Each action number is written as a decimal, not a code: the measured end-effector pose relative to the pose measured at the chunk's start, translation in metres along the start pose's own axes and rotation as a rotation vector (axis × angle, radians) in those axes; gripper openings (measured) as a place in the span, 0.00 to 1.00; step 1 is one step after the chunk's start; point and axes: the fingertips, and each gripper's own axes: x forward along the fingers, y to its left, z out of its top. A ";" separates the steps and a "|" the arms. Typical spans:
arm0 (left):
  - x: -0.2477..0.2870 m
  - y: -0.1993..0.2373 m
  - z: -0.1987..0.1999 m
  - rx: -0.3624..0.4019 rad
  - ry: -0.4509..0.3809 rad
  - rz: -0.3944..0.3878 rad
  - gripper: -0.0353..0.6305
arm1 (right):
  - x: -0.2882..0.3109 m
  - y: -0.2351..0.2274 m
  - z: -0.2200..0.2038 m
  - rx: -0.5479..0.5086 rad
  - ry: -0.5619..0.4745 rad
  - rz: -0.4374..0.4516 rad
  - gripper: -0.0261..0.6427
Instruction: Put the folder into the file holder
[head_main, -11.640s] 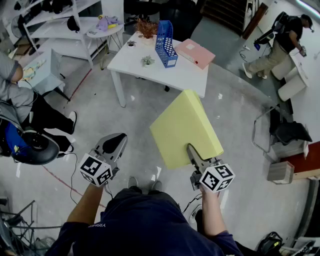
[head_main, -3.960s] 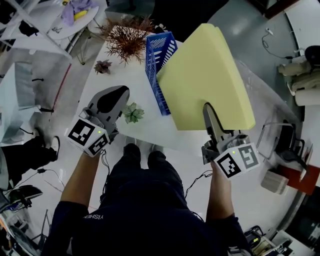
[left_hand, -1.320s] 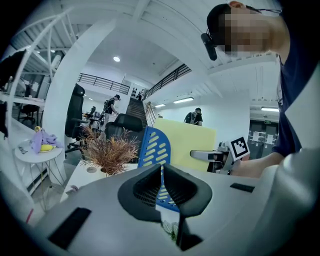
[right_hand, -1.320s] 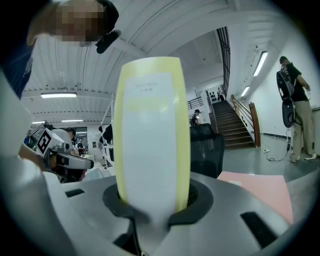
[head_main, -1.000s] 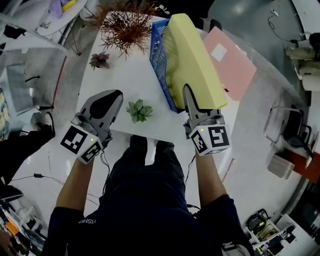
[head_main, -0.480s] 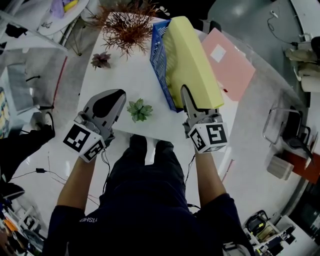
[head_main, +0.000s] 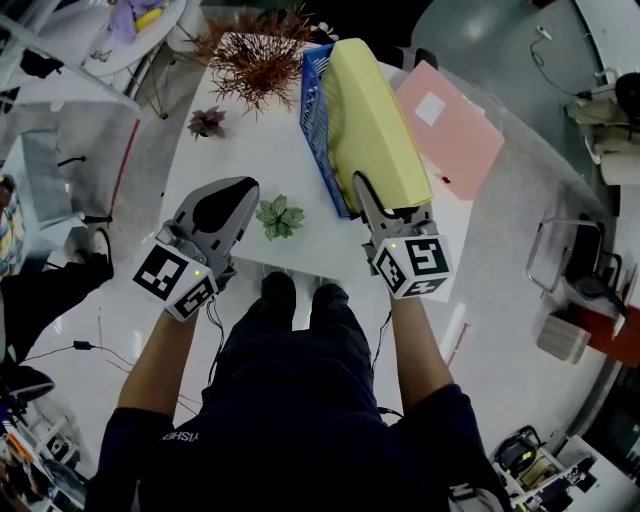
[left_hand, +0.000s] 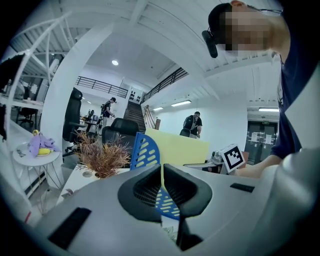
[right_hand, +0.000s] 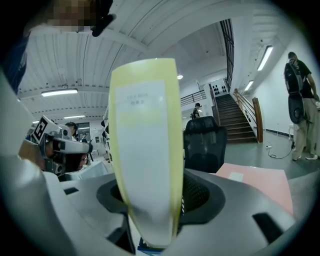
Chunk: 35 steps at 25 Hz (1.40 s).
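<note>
From my feed, the yellow folder (head_main: 375, 120) stands on edge inside the blue file holder (head_main: 316, 105), its labelled spine turned toward me and rising well above the holder's walls. My right claw (head_main: 368, 200) sits at the holder's near end with the folder's spine between its jaws. The right gripper view shows those jaws opening: they stand wide, dark pad shows on either side of the spine, and they are not clamped on it.

My left claw (head_main: 222, 205) hangs to the left of the holder, apart from it, over the near part of the white bench (head_main: 240, 150). Its own view shows the jaws closed to a thin slit with nothing in them.

Just left of the holder's near end, between it and the left claw, sits a small green succulent (head_main: 280, 215). A dry reddish plant (head_main: 255, 60) stands at the holder's far left corner, and a small purplish plant (head_main: 207, 122) lies further left of that. To the right of the holder, a pink folder (head_main: 450, 125) lies flat on the bench, partly hidden behind the yellow one.
</note>
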 end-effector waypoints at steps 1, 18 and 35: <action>0.000 -0.002 0.001 0.003 -0.002 -0.001 0.12 | -0.002 0.000 0.000 0.001 0.001 0.003 0.40; 0.013 -0.053 0.021 0.054 -0.033 -0.026 0.12 | -0.067 -0.013 0.015 0.032 -0.040 0.024 0.49; 0.036 -0.104 0.032 0.083 -0.054 -0.013 0.12 | -0.129 -0.038 0.029 0.046 -0.060 0.079 0.46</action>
